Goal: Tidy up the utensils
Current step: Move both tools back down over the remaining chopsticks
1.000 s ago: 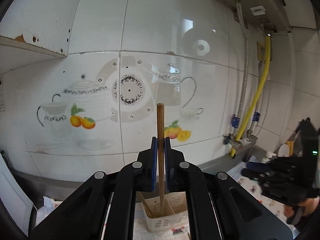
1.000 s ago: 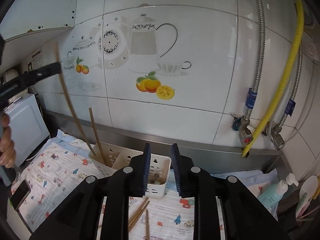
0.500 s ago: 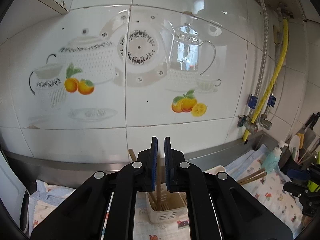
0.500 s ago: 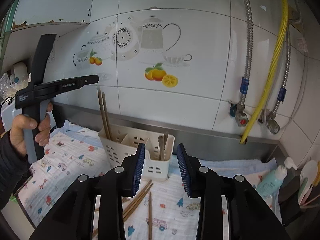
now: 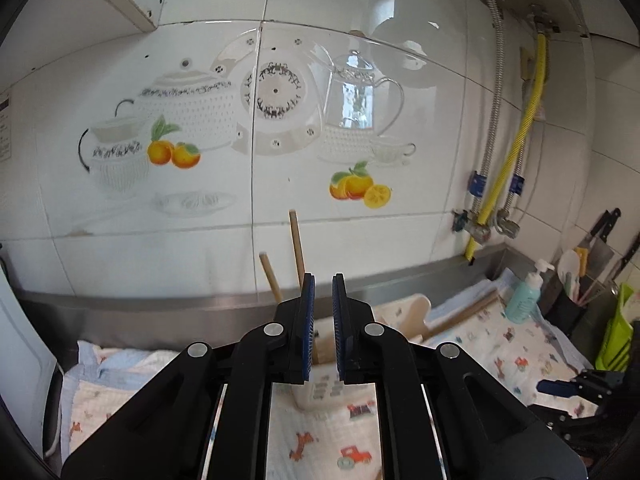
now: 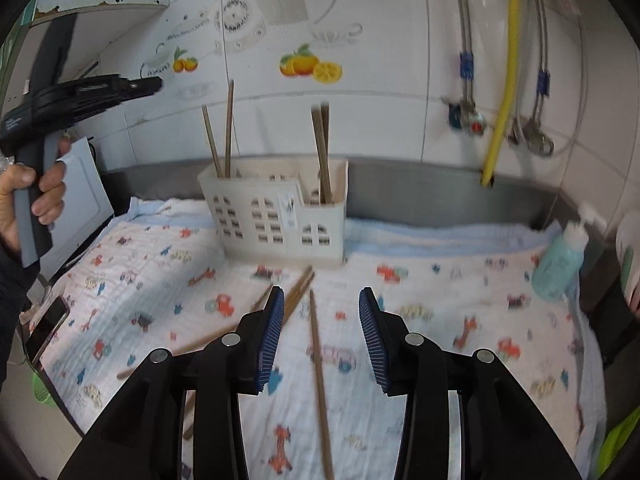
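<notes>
One target: the single chopstick (image 6: pixel 318 356) lying flat on the printed cloth (image 6: pixel 440 320), in front of the white holder (image 6: pixel 276 216) and well apart from it.
Long axis: runs away from the right wrist camera toward the holder, roughly in line with the pads' own direction.
Bearing from right gripper (image 6: pixel 321 300): ahead and below, framed in the gap between the two pads – slightly toward the left pad.
Right jaws: apart, and they have just been opening; nothing is pressed between them.
Left gripper (image 5: pixel 323 280): pads almost together, clamped on nothing; it is raised to the left of the holder, away from the cloth.
Nearer hand: the right, by judgement – the left is farther from the loose sticks.
Other loose sticks: a small bundle (image 6: pixel 298 292) lies at an angle just left of the target, its far ends close to it.
Already stowed: two chopsticks (image 6: pixel 228 128) upright in the holder's left compartment, a pair (image 6: pixel 322 152) in the right.
Next move calls for: a descent that straddles the target without catching the bundle.
</notes>
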